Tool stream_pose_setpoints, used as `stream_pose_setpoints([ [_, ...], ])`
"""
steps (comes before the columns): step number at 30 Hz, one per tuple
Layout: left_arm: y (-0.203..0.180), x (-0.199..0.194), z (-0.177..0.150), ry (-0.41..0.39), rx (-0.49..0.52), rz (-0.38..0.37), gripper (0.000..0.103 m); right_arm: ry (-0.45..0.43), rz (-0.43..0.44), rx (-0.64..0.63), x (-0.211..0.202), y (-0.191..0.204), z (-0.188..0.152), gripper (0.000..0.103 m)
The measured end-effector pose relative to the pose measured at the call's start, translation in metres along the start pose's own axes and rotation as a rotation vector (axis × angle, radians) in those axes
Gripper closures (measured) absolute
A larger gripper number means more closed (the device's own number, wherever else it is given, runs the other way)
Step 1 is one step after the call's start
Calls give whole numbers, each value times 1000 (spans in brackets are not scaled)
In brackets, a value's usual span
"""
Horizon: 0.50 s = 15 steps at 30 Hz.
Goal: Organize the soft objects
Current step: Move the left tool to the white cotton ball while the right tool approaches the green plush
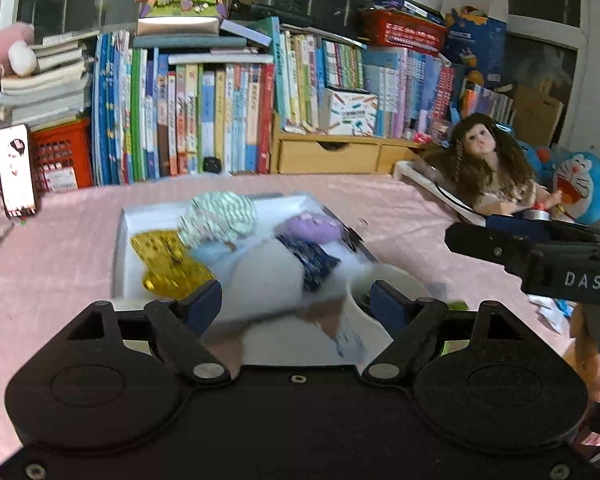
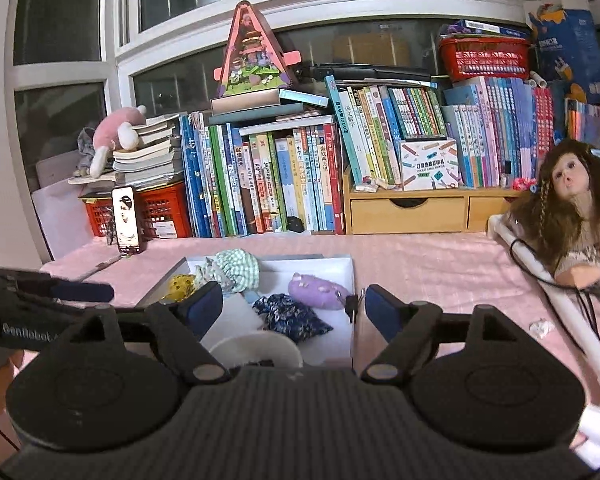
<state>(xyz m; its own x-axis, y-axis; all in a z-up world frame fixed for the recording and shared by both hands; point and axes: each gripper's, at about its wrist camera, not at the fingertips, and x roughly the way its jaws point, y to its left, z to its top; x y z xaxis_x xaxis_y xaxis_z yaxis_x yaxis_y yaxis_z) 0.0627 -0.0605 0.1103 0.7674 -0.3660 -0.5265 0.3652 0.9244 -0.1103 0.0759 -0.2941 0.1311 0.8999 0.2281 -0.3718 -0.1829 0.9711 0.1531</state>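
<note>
A white tray [image 2: 342, 268] on the pink tablecloth holds soft items: a green checked cloth [image 2: 238, 268], a gold pouch [image 2: 180, 286], a purple plush [image 2: 318, 290] and a dark blue floral pouch [image 2: 290, 316]. They also show in the left wrist view: striped cloth [image 1: 220, 216], gold pouch [image 1: 168, 264], purple plush [image 1: 308, 226], floral pouch [image 1: 310, 260]. A white cup [image 2: 256, 350] stands at the tray's near edge. My left gripper [image 1: 298, 304] is open above the tray's near end, with a blurred pale object [image 1: 268, 284] between its fingers. My right gripper [image 2: 294, 310] is open and empty above the tray.
Books [image 2: 300, 168] and wooden drawers [image 2: 408, 210] line the back. A phone [image 2: 127, 220] stands at the left. A long-haired doll [image 2: 576, 208] lies at the right. A Doraemon plush [image 1: 580, 186] sits beyond it.
</note>
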Motion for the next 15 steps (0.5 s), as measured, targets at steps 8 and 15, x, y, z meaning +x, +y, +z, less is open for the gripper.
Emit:
stream_pose_setpoints([
  [8, -19, -4, -42, 14, 23, 18, 21, 7, -7, 14, -14, -3, -34, 16],
  [15, -24, 4, -70, -6, -4, 45, 21, 48, 4, 58, -12, -10, -60, 15],
])
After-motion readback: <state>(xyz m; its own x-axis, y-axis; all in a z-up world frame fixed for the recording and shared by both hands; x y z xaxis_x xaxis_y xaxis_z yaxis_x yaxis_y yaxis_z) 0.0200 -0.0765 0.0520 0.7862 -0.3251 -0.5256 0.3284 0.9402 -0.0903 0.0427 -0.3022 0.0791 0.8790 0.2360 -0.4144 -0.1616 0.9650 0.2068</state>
